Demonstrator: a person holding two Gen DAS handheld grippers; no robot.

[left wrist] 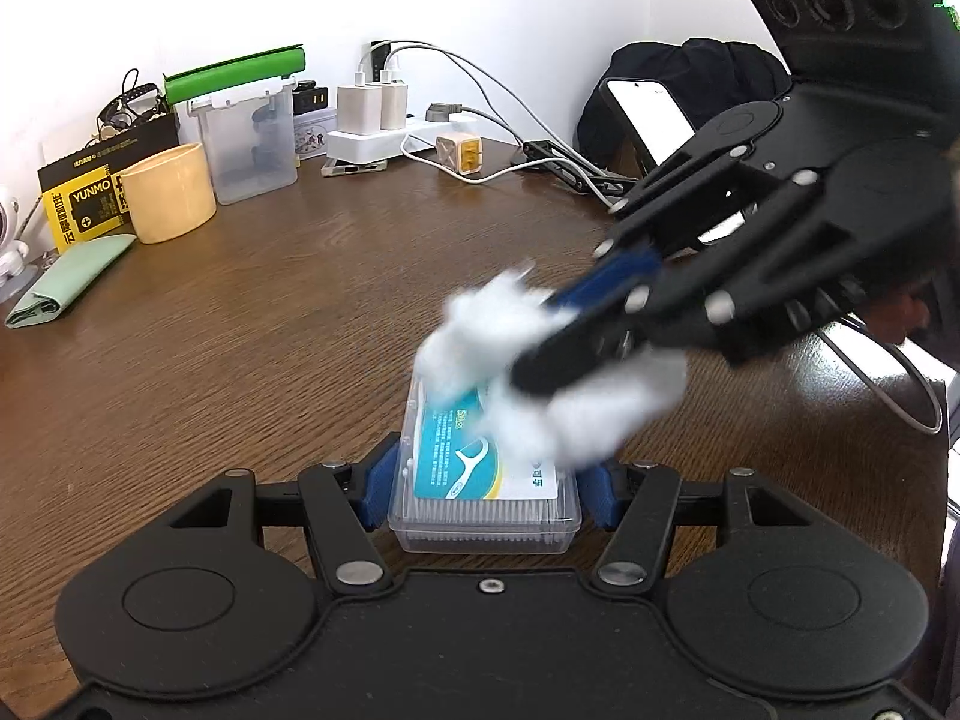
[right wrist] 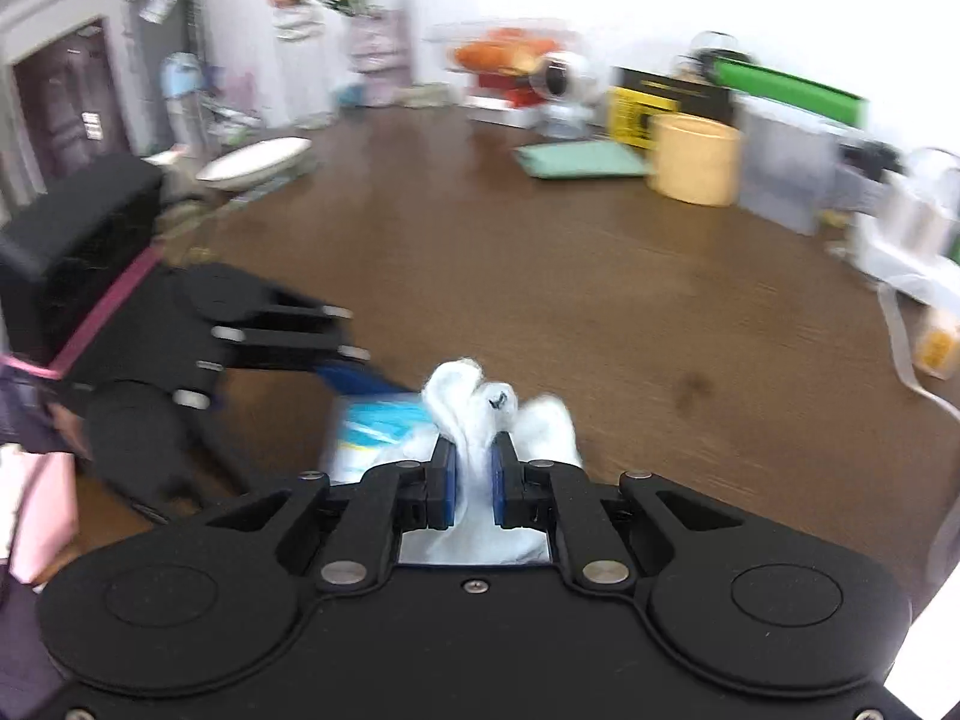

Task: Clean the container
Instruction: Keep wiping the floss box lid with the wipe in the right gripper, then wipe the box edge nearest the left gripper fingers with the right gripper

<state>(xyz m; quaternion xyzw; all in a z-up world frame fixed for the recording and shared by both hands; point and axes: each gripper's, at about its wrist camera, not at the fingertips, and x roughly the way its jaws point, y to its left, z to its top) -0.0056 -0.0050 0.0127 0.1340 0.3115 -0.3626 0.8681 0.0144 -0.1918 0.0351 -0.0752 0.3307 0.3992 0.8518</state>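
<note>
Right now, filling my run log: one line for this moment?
left gripper: shut on floss box | right gripper: shut on white cloth, wiping lid

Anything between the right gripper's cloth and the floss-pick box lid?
Nothing visible. The left gripper clamps the floss-pick box by its sides, leaving the lid open to reach. The white cloth held in the right gripper already overlaps the lid's far end, though motion blur hides exact contact.

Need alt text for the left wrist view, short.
The left gripper clamps a clear plastic floss-pick box between its blue pads, while the right gripper presses a white cloth onto the box lid. Behind them on the brown wooden table stand a yellow cup, a clear container and chargers.
</note>
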